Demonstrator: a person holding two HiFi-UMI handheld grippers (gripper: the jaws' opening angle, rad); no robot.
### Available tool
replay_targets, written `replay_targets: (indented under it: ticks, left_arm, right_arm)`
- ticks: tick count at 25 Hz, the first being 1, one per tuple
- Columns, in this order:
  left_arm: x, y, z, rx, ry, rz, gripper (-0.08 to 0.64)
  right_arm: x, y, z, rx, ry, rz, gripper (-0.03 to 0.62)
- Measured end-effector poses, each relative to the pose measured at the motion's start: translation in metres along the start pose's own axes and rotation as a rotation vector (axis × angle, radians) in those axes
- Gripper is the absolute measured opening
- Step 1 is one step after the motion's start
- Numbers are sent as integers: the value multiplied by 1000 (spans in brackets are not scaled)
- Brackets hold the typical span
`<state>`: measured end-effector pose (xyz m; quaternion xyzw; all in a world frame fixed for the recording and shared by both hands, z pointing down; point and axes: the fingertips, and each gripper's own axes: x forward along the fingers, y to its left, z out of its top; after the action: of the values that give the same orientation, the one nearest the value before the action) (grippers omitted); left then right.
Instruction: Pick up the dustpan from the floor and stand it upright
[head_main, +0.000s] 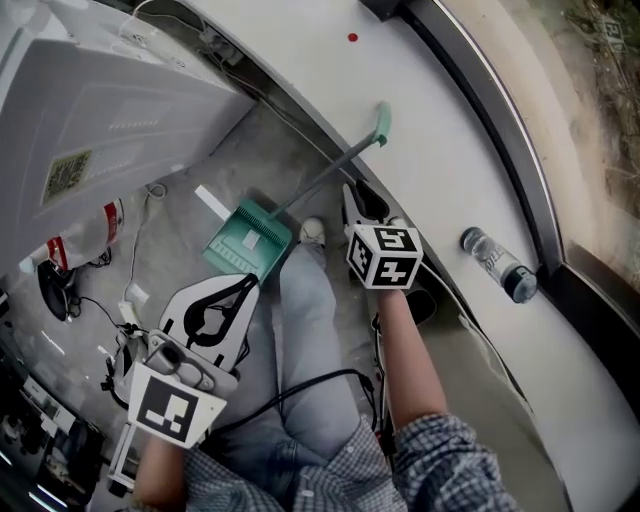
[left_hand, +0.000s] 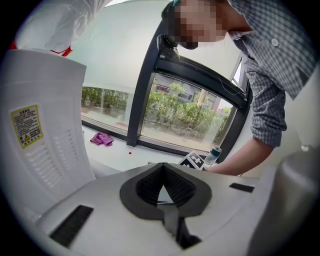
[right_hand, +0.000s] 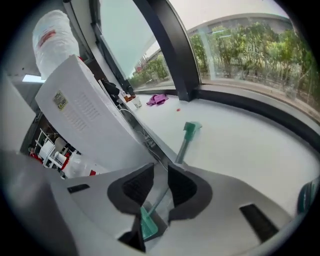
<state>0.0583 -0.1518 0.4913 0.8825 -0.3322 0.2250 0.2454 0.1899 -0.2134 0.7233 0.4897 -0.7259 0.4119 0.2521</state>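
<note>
Right jaws: the right gripper (right_hand: 160, 165) holds its jaws a narrow way apart. The pads press on nothing, and a green shaft shows through the gap.
Left jaws: the left gripper (left_hand: 162, 164) has its jaws closed tip to tip, with nothing between them.
Dustpan: the green dustpan (head_main: 248, 238) has its pan down on the grey floor (head_main: 300, 140). It sits just ahead of the left jaws, and below and to the left of the right jaws. In the right gripper view the pan shows low in the gap.
Handle: the long handle (head_main: 330, 172) slants up and away from the pan and passes close beside the right jaws. I cannot tell whether it touches them. Its green grip (head_main: 381, 120) rests on the white ledge (head_main: 440, 150), beyond the right jaws.
Bottle: a clear bottle (head_main: 497, 264) lies on its side on the ledge, to the right of the right jaws and apart from them.
Cloth: a purple cloth (left_hand: 101, 139) lies on the ledge by the window frame, well ahead of both jaws.
Appliance: a white appliance (head_main: 100, 110) with a yellow label stands to the left of the left jaws.
Person: a leg (head_main: 305, 330) in jeans runs between the two grippers. Its light shoe (head_main: 312, 232) is beside the pan, just left of the right jaws.
</note>
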Motion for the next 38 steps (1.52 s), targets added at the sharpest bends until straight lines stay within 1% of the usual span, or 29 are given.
replay_targets:
  ticks: [3, 9, 13, 17, 20, 22, 26, 29, 34, 38]
  left_arm:
    - [5, 3, -5, -17, 4, 1, 8]
    - [12, 10, -20, -42, 16, 8, 6]
    - [12, 10, -22, -52, 11, 12, 7]
    - [12, 10, -23, -37, 4, 7, 7]
    - [10, 9, -26, -56, 6, 10, 7]
    - [9, 8, -27, -67, 2, 10, 6]
    - [9, 3, -27, -69, 2, 0, 7]
    - [7, 1, -24, -67, -3, -5, 6]
    - [2, 3, -20, -56, -16, -1, 7]
    - [-5, 2, -15, -46, -28, -1, 6]
  right_arm:
    - [22, -5, -11, 43, 31, -7, 110]
    - [63, -23, -33, 114, 82, -32, 135]
    - [84, -29, -40, 125, 98, -40, 144]
    - [100, -32, -43, 124, 110, -57, 155]
    - [105, -34, -41, 124, 94, -71, 154]
    - [105, -34, -39, 125, 70, -76, 110]
    - [98, -24, -37, 181, 26, -41, 91]
    - [88, -8, -37, 212, -2, -10, 81]
    - [77, 28, -37, 171, -8, 46, 81]
    - [67, 47, -31, 145, -24, 66, 81]
